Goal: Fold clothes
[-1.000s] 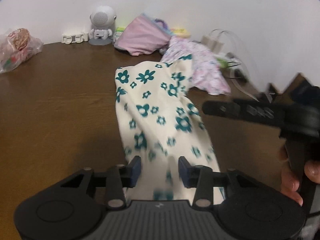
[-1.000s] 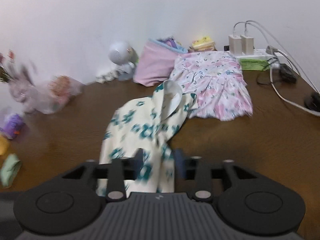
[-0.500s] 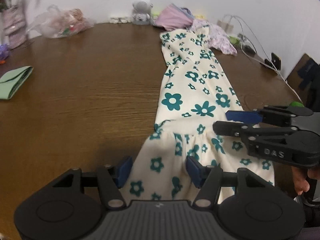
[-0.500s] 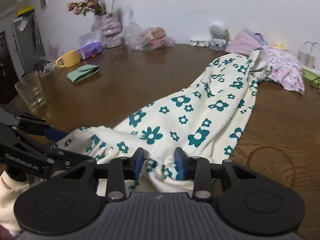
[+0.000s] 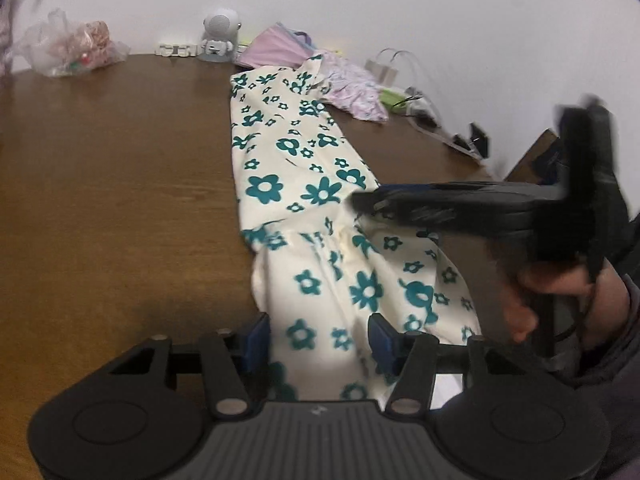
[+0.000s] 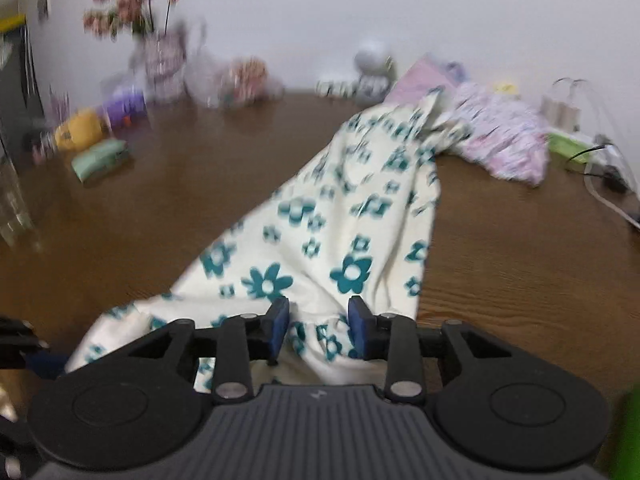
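We see the floral dress (image 5: 320, 184) stretched from frame centre toward the lower edge of the brown table (image 5: 112, 184). Our left gripper (image 5: 318, 338) is closing, hem cloth between its half-open jaws, pads not pressing. Whether our right gripper (image 6: 318, 322) pinches the cloth between its narrower jaws, we cannot tell.

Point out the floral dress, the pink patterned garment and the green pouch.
floral dress (image 5: 320, 192): left wrist view, middle of the fabric.
pink patterned garment (image 6: 504, 140): right wrist view, centre of the cloth.
green pouch (image 6: 100, 158): right wrist view, its middle.

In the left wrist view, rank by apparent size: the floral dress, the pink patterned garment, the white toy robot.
1. floral dress, by far.
2. pink patterned garment.
3. white toy robot.
The last two lie farther from the camera, so true sizes are unsure.
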`<action>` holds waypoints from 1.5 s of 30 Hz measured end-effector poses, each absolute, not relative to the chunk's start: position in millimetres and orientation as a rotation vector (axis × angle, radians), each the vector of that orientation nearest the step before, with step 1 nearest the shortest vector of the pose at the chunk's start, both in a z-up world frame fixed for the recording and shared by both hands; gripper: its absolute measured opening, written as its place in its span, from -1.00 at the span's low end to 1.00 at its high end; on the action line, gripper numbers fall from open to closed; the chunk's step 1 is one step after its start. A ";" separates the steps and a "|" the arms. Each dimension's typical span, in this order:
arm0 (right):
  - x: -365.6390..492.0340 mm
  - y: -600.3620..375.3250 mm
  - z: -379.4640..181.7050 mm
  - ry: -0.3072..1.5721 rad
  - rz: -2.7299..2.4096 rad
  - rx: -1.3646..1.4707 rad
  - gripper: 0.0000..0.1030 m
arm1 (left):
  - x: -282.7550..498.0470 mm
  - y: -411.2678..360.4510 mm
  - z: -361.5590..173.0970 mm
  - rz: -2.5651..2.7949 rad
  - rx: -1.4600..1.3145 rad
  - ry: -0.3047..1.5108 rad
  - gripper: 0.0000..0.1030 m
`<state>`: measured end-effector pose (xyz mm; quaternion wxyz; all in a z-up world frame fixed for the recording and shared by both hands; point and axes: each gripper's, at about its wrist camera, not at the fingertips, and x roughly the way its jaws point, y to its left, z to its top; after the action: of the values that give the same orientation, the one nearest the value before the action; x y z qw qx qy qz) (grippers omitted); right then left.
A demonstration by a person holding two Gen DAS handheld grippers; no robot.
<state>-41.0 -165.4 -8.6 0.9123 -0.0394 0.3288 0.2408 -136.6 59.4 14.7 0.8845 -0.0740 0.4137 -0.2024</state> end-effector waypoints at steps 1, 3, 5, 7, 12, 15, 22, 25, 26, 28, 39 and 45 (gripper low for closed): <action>-51.0 -176.6 -3.2 0.667 0.511 -0.058 -0.31 | -140.6 63.5 14.7 -0.428 -0.162 0.865 0.05; -73.2 -196.0 3.6 0.656 0.538 -0.022 -0.25 | -147.6 64.0 15.9 -0.440 -0.160 0.856 0.01; -96.3 -209.2 2.1 0.665 0.552 -0.006 -0.24 | -154.3 61.2 17.6 -0.451 -0.150 0.840 -0.10; -116.1 -218.2 -3.9 0.688 0.552 0.004 -0.22 | -156.0 53.9 17.3 -0.437 -0.134 0.846 -0.69; -145.2 -220.0 -15.9 0.708 0.559 0.009 -0.22 | -162.9 38.0 18.0 -0.386 -0.091 0.841 -0.83; -160.9 -210.4 -19.8 0.676 0.549 -0.061 -0.31 | -173.7 29.5 19.0 -0.367 -0.040 0.821 -0.83; -191.5 -211.5 -9.4 0.598 0.648 -0.124 -0.81 | -206.3 17.1 24.8 -0.476 0.105 0.710 0.12; -212.8 -227.3 0.6 0.494 0.768 -0.165 -0.12 | -217.8 22.5 24.5 -0.578 0.197 0.621 0.33; -219.3 -230.4 0.4 0.464 0.789 -0.213 0.17 | -220.3 24.3 22.0 -0.594 0.241 0.599 0.34; -230.4 -234.8 -2.7 0.425 0.831 -0.316 0.30 | -225.3 27.7 17.0 -0.626 0.329 0.553 0.35; -225.4 -219.3 -38.0 0.436 0.919 -0.523 0.37 | -224.6 33.7 -3.2 -0.682 0.470 0.471 0.23; -211.4 -212.6 -41.1 0.462 0.965 -0.495 0.21 | -225.9 28.9 -8.2 -0.705 0.525 0.455 0.11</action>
<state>-211.4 -212.6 -41.1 0.8313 -0.2333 0.2180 0.4548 -225.9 28.9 -8.2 0.8801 0.2517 0.2183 -0.3383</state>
